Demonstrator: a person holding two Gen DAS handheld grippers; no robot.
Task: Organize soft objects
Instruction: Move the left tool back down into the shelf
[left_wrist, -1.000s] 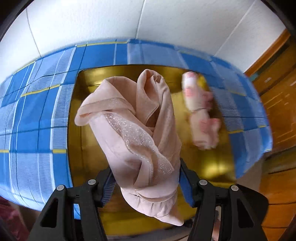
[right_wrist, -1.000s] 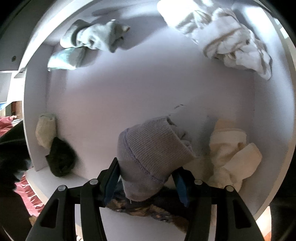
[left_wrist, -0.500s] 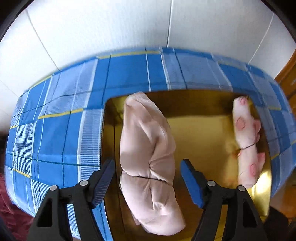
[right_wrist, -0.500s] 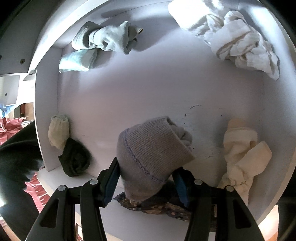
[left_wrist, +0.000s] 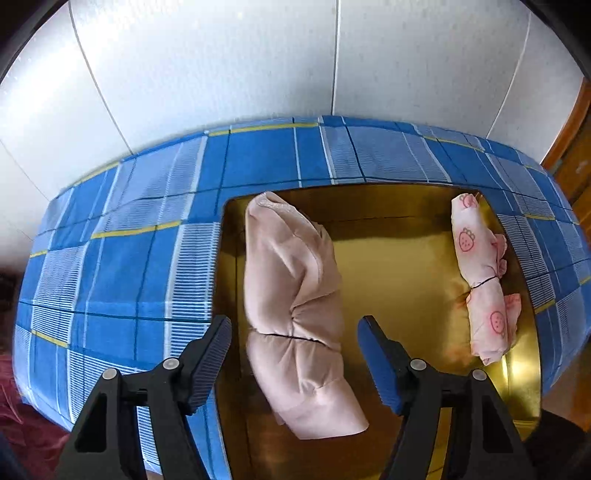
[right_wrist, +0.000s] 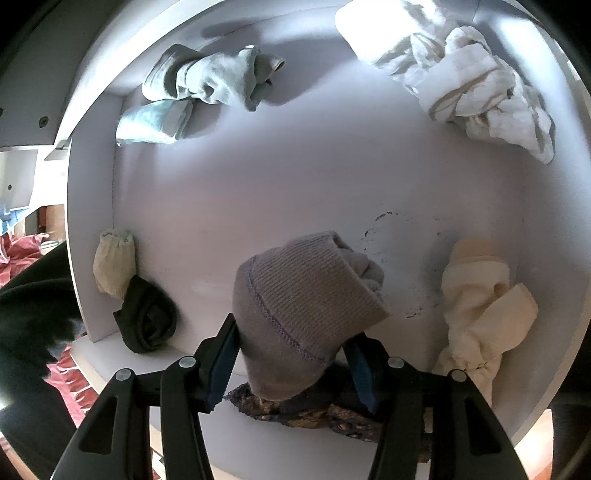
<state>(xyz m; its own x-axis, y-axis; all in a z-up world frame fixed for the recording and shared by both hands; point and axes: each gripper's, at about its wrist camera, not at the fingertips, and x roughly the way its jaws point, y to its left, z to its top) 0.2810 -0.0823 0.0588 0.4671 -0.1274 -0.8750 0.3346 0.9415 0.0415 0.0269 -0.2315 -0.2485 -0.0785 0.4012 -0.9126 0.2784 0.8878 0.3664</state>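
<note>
Two grippers: left gripper (left_wrist: 295, 354) spread, straddling rolled pale-pink fabric bundle (left_wrist: 295, 314) in gold tray (left_wrist: 402, 266); right gripper (right_wrist: 291, 362) clamped on grey ribbed knit sock (right_wrist: 299, 310).

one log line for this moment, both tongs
left tongs: open over pink roll in gold tray | right tongs: shut on grey sock

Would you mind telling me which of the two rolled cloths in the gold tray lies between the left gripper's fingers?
The plain pink roll, at the tray's left side. The strawberry-print roll lies along the right edge, outside the open left gripper.
</note>
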